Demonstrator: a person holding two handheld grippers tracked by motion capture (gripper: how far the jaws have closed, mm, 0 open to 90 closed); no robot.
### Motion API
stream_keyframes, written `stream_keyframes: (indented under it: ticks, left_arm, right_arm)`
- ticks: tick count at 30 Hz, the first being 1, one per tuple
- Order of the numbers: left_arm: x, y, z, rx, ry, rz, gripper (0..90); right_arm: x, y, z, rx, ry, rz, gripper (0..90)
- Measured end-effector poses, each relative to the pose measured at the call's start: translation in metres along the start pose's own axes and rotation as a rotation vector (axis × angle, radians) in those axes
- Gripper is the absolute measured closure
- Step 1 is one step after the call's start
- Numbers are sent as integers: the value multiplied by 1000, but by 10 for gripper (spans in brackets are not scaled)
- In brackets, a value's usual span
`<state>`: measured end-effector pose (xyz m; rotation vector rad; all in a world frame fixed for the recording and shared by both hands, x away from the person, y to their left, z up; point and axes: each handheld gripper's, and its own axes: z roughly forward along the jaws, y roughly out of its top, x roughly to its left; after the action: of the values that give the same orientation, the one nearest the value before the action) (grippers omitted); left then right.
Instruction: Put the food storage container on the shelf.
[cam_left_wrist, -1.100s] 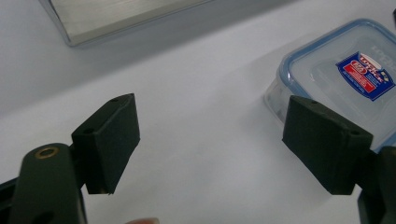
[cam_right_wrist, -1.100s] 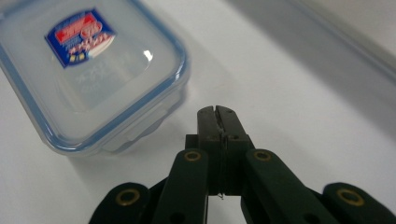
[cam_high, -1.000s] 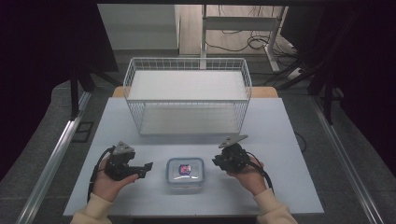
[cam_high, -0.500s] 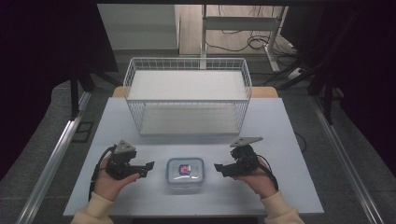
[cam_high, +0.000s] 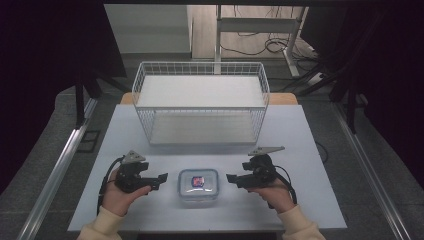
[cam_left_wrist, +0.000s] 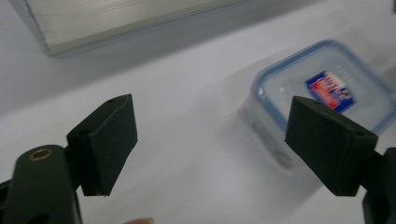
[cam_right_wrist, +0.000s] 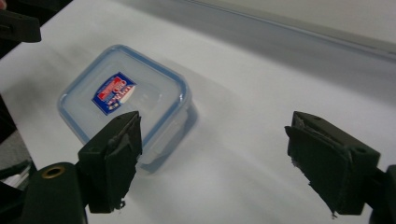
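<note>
Clear lidded plastic box with blue seal (cam_high: 198, 185) now sits between both wide-open grippers, the right gripper (cam_high: 231, 178) having dropped level with the left gripper (cam_high: 163, 178), probably readying a two-sided grasp.

Clear glossy plastic container (cam_high: 198, 186), matt white table (cam_high: 310, 131), white-coated wire basket (cam_high: 200, 100).

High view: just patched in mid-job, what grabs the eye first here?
A small clear lidded container with a blue-rimmed lid and a red-and-blue label sits at the near middle of the white table. The left gripper and right gripper flank it, both open, neither touching it. Behind stands an empty white wire basket.
</note>
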<state>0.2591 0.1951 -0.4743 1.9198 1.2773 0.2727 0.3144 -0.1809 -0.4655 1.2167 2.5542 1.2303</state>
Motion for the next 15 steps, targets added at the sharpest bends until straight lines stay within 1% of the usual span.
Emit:
stream_keyframes:
  ticks: [2,4,5,6,8,11,14,15]
  left_arm:
    - [-1,1,-1,-6,-15,-13,155]
    - [0,0,-1,-2,-30,-27,145]
    - [0,0,-1,-2,-37,-38,141]
    - [1,-1,0,-2,-46,-49,141]
    - [2,-2,2,4,-64,-68,135]
    - [2,-4,6,11,-86,-88,132]
    - [3,-4,9,14,-122,-109,132]
    - [3,-4,11,18,-135,-111,135]
  right_arm:
    - [2,-1,3,2,21,10,192]
    - [3,-3,6,12,32,10,195]
    - [4,-4,10,21,50,18,191]
    - [4,-4,10,21,50,18,191]
    - [3,-5,13,23,74,41,185]
    - [2,-6,18,24,92,66,178]
    - [2,-7,22,26,107,88,177]
    - [2,-8,26,33,116,101,174]
